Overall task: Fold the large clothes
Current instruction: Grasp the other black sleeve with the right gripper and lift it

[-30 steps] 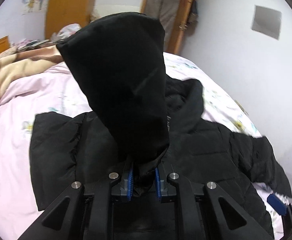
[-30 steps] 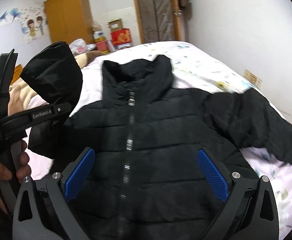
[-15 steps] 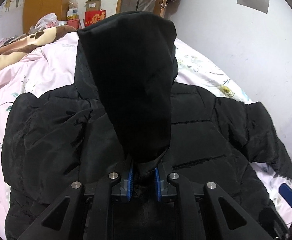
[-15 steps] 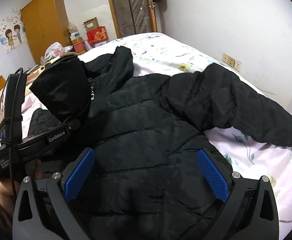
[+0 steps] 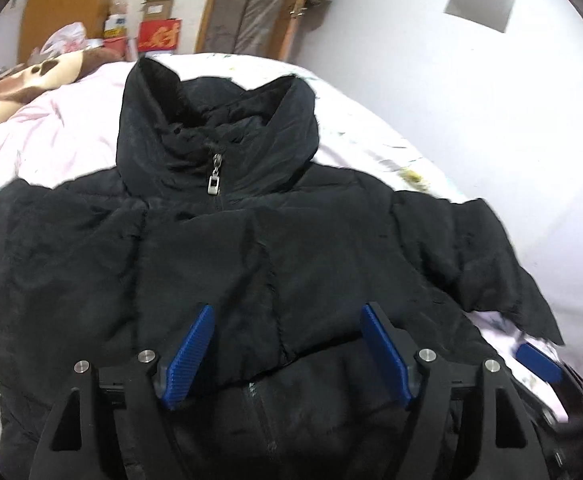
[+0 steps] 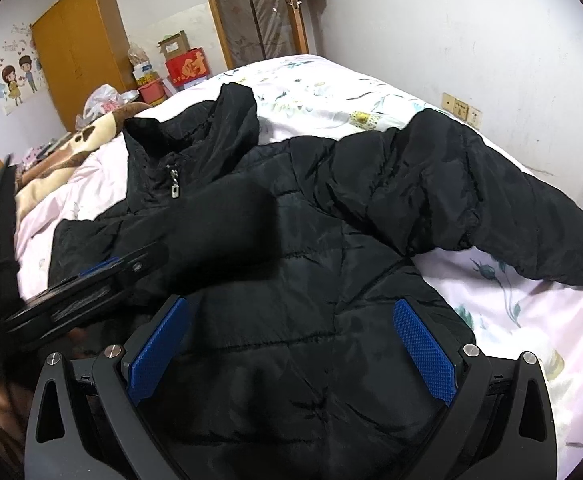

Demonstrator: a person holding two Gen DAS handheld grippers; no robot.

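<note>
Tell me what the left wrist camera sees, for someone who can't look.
A black puffy zip-up jacket lies spread on a pink flowered bedsheet, one sleeve folded across its chest. The left tool is open above it, holding nothing. Behind stand a white wall and a wooden door.

Red box (image 6: 186,67) by the wardrobe: one large gold Chinese character, 财. No other lettering is legible in either view.
</note>
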